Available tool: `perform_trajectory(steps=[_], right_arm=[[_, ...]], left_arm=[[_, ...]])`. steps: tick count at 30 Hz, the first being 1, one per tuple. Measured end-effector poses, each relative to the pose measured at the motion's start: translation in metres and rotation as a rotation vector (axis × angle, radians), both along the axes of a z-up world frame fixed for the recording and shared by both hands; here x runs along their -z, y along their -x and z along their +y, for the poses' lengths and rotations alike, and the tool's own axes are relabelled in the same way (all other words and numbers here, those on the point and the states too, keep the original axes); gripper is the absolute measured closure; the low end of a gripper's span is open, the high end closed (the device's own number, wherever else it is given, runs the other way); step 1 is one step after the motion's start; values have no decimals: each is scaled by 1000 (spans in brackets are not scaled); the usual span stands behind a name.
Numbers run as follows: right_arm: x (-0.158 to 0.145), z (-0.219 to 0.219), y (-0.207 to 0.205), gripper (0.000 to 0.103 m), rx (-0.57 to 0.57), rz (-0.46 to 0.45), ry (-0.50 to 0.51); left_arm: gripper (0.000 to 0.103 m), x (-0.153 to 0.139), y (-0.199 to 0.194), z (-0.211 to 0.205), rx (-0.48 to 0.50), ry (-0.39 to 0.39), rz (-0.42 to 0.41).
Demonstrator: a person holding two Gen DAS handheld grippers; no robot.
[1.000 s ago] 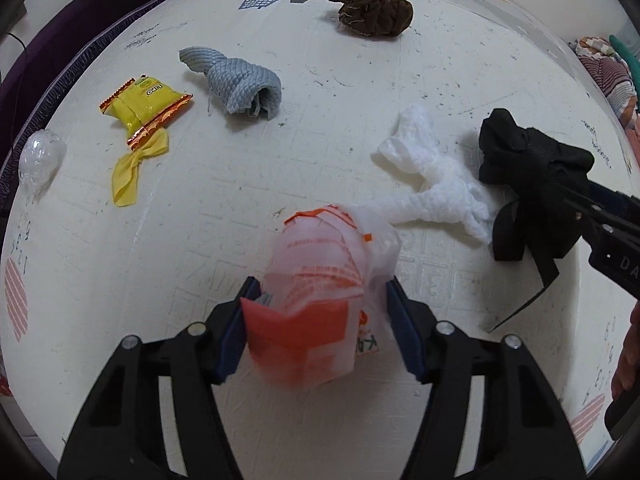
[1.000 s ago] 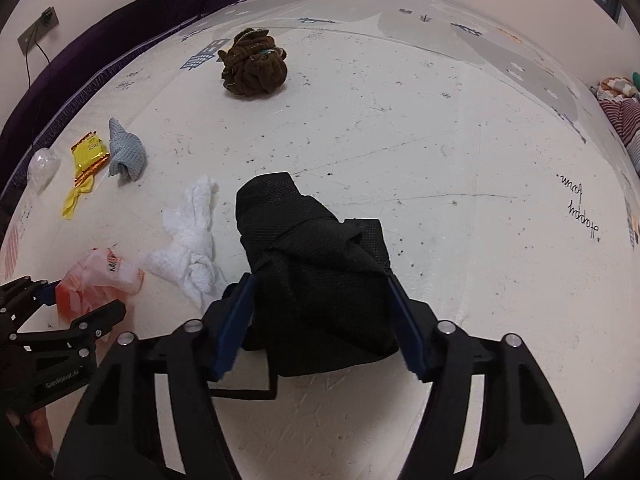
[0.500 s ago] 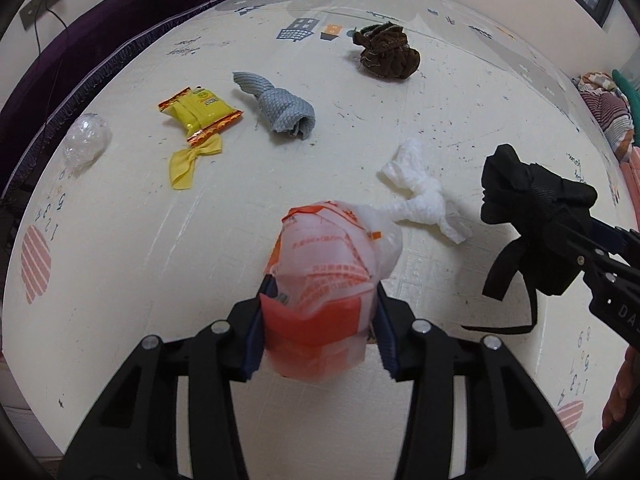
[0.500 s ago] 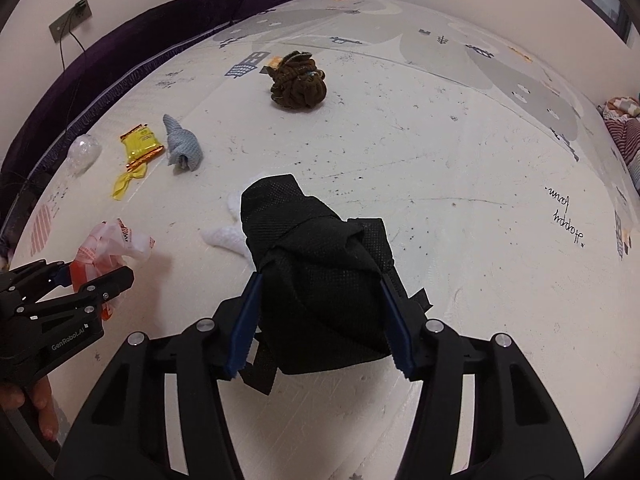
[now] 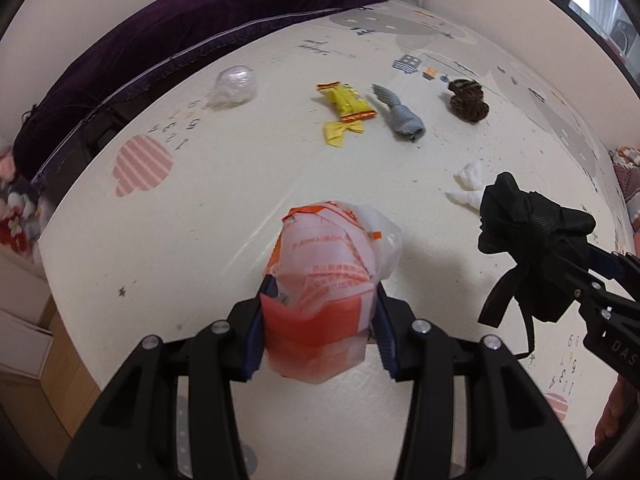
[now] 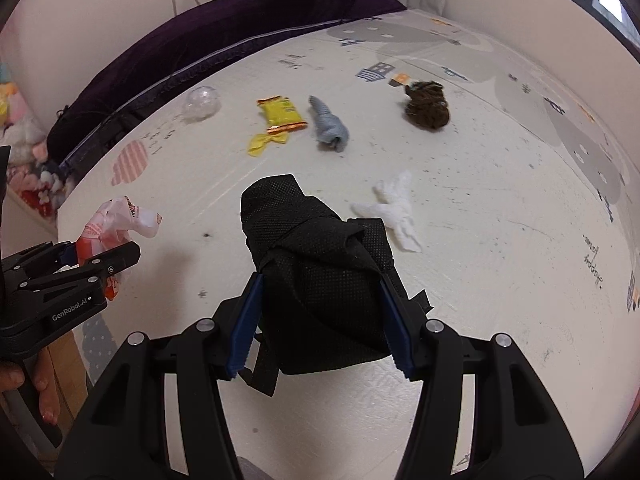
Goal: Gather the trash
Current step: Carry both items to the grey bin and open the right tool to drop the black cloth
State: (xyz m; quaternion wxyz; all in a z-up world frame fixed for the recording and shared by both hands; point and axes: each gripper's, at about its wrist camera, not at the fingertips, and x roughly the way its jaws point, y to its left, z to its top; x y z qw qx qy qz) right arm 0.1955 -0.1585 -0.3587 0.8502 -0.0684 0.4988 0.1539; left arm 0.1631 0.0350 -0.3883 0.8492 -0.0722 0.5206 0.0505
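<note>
Both tongs are clamped, the left tongs (image 5: 318, 334) on a slippery orange plastic bag (image 5: 326, 276) and the right tongs (image 6: 320, 326) on a limp black cloth bag (image 6: 320, 280), and either may slide out.

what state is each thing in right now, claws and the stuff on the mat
left claw: shut on the orange and white plastic bag, lifted off the mat
right claw: shut on the black fabric bag, lifted
yellow snack wrapper: lying flat, crumpled
grey cloth: rolled up
white cloth: crumpled
</note>
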Motion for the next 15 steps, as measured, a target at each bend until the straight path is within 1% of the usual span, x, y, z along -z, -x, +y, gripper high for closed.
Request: perform_trajectory(steps=[4, 9, 13, 15], right_arm=[[-11, 52, 14, 49, -114, -14, -4], [-19, 133, 38, 49, -278, -21, -16], [-25, 197, 65, 49, -399, -31, -30], [-22, 232, 84, 49, -468, -30, -38]], left_arm=[[58, -11, 37, 44, -111, -8, -13], [58, -25, 90, 112, -271, -18, -25], [58, -31, 139, 164, -396, -32, -31], [57, -33, 167, 191, -466, -30, -34]])
